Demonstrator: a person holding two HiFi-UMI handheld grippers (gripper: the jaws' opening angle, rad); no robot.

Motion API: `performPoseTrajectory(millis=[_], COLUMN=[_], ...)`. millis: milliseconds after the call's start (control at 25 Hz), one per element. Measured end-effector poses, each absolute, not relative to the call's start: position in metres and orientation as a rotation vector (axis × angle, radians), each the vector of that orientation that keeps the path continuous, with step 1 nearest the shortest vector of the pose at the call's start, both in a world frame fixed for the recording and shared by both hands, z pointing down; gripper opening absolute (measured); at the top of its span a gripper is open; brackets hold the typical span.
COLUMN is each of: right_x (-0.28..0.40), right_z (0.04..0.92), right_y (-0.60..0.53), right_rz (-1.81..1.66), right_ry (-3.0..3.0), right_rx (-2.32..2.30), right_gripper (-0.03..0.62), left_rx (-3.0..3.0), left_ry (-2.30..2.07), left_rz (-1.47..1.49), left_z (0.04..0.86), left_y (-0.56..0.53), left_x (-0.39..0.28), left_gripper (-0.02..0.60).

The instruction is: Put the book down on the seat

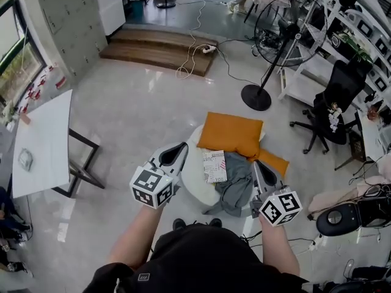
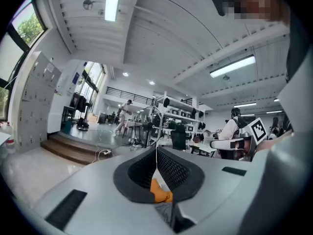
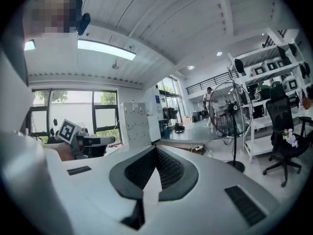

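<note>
The book (image 1: 214, 166), white with printed text on its cover, lies flat on the round white seat (image 1: 192, 177) in the head view. It sits between an orange cushion (image 1: 231, 133) and a crumpled grey cloth (image 1: 236, 185). My left gripper (image 1: 182, 147) hovers just left of the book, shut and holding nothing. My right gripper (image 1: 256, 164) is over the right side of the cloth, also shut and empty. In the left gripper view, the left gripper (image 2: 156, 155) has its tips together, and the orange cushion (image 2: 160, 192) shows behind them. In the right gripper view, the right gripper (image 3: 156, 152) is closed too.
A standing fan (image 1: 259, 93) and a black office chair (image 1: 333, 102) stand beyond the seat to the right. White shelving (image 1: 317, 66) is behind them. A white table (image 1: 43, 142) is at the left, and a wooden step (image 1: 159, 47) with cables is at the back.
</note>
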State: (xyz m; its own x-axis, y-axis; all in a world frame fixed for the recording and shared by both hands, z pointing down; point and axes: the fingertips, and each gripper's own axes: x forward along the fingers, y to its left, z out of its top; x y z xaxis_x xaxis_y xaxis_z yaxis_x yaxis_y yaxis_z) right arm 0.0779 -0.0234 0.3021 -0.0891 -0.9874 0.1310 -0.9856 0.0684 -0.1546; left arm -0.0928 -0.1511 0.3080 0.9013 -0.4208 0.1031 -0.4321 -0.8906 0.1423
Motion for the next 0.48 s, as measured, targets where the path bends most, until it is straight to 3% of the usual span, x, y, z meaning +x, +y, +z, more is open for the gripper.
performPoseTrajectory(millis=[480], right_x=[0.112], right_z=[0.310], right_y=[-0.024], right_rz=[-0.339], right_ry=[2.309], right_rx=[-2.056], right_gripper=[0.012], left_rx=[2.909], left_ry=[-0.701], left_rz=[0.180], left_z=[0.310], left_y=[-0.149], left_x=[-0.052], left_gripper=[0.003])
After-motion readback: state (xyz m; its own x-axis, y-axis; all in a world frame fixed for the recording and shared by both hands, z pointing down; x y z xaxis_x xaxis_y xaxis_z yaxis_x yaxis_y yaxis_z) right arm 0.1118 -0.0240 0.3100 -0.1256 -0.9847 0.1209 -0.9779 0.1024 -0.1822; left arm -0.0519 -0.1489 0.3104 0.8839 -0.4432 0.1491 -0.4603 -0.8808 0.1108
